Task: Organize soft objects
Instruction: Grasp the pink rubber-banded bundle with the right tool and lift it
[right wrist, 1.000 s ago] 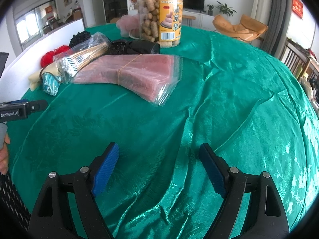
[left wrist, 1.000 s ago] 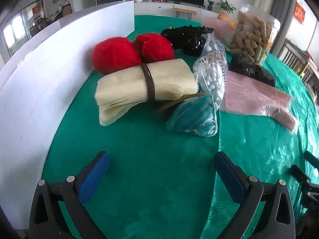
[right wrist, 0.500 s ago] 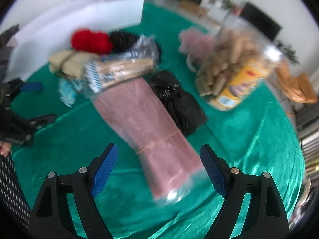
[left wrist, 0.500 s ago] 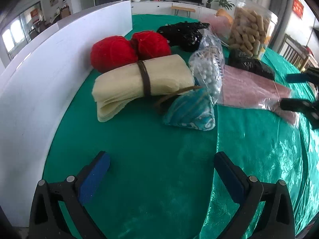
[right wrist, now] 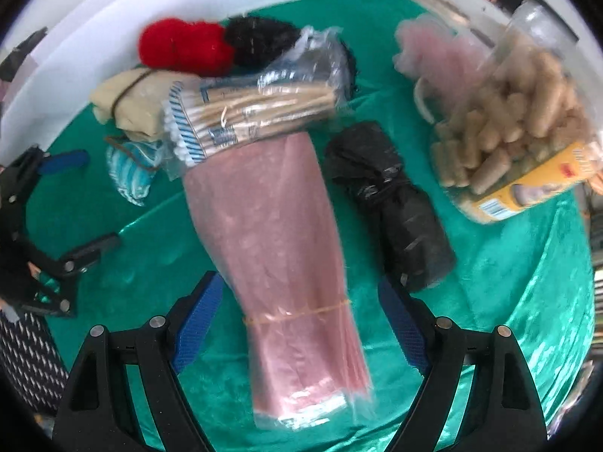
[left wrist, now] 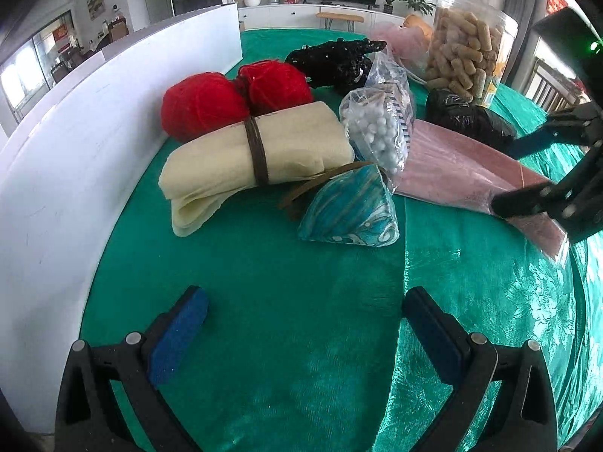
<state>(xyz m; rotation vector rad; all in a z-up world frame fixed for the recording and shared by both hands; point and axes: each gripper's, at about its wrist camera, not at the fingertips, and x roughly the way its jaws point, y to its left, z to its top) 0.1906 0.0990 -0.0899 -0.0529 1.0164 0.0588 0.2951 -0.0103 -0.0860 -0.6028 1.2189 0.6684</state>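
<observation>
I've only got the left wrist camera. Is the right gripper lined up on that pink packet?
Observer: Yes. The right gripper is open, and the pink packet runs lengthwise between its fingers.
Operator: Anything binding the packet?
Observer: A thin rubber band circles it, crossing between the blue pads.
Operator: What's beside it?
Observer: A black bundle lies alongside, its near end close to one fingertip.

Snack jar (right wrist: 516, 143) blurred; pink packet (left wrist: 471, 165) partly behind right tongs (left wrist: 527, 173).
</observation>
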